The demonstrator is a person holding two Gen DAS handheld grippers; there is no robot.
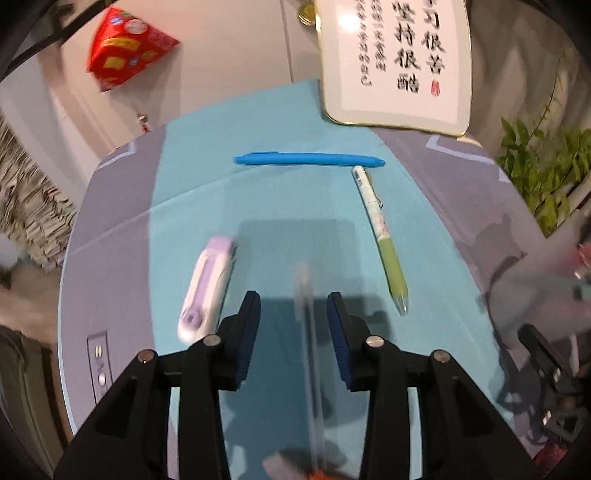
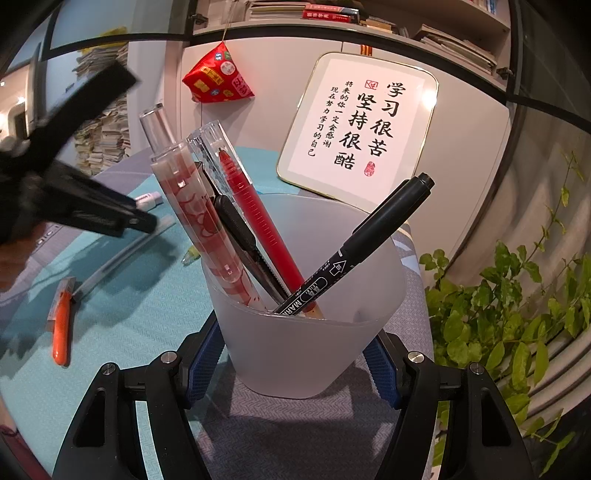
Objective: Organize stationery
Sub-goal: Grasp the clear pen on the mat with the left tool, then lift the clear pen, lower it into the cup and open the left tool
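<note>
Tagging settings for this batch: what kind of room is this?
Probably a home study or office: bookshelves stacked with books, a framed calligraphy sign leaning on the cabinet, and a desk mat strewn with pens beside a frosted pen cup.

White cabinet doors (image 2: 476,122) beneath bookshelves (image 2: 443,33), leafy plant (image 2: 498,314) beside

A framed calligraphy sign (image 2: 356,127) with a gold rim leans against the white cabinet wall (image 2: 469,122) straight ahead of the fingers, its foot on the bench (image 2: 288,424). Left of it, a red pyramid-shaped packet (image 2: 216,79) hangs on a string. A leafy green plant (image 2: 498,306) spreads to the right of the fingers. Stacks of paper (image 2: 105,125) pile up at the far left, and books lie on a shelf (image 2: 332,13) overhead. A teal mat (image 1: 280,122) covers the grey bench top.
</note>
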